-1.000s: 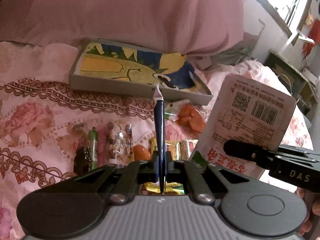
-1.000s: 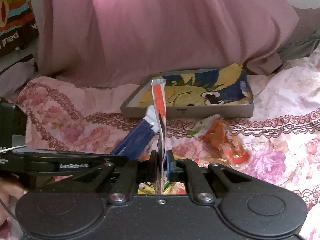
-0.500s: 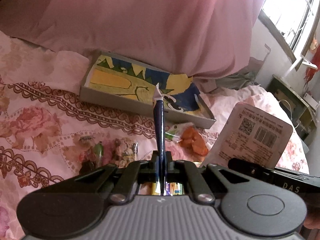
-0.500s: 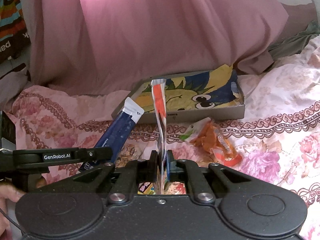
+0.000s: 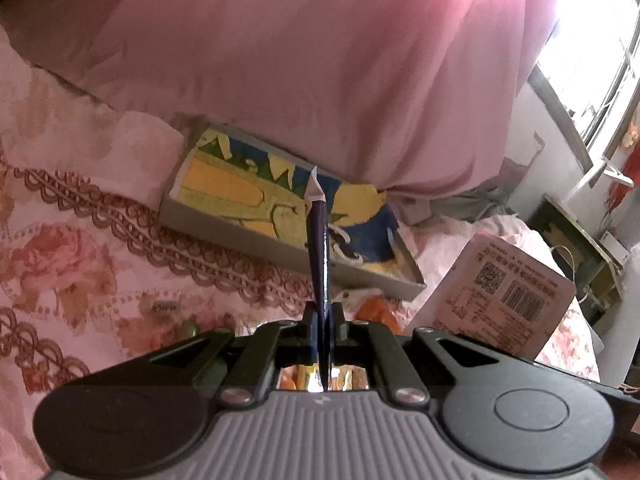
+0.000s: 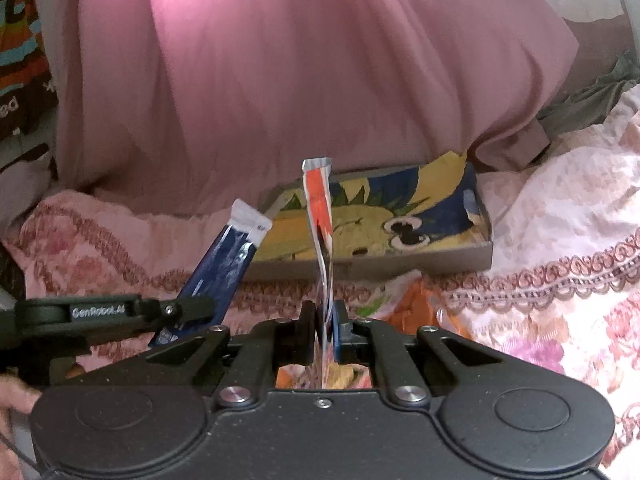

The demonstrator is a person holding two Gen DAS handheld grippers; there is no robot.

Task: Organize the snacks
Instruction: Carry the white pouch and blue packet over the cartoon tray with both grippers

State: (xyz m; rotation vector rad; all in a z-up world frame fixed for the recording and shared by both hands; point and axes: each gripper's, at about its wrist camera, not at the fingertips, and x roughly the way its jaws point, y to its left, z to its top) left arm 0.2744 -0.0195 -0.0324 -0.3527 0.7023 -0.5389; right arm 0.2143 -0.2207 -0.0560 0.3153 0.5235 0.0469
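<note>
My left gripper point(image 5: 322, 316) is shut on a dark blue snack packet point(image 5: 319, 240), held edge-on and upright above the bed. The packet also shows in the right wrist view point(image 6: 224, 268). My right gripper point(image 6: 323, 316) is shut on a pink and red snack pouch point(image 6: 320, 216); its back with barcode shows in the left wrist view point(image 5: 500, 296). A shallow grey box with a yellow and blue cartoon lining point(image 5: 248, 200) point(image 6: 400, 216) lies ahead of both grippers, empty. An orange snack packet point(image 6: 416, 304) lies in front of the box.
A large pink cloth point(image 6: 300, 72) hangs right behind the box. The floral bedspread point(image 5: 80, 264) spreads left and right. More small snacks lie below the grippers, mostly hidden. A window point(image 5: 592, 60) and a small stand point(image 5: 576, 240) are at the right.
Both grippers have risen and moved forward toward the box with their packets. The loose snacks on the bed have slipped below the view.
</note>
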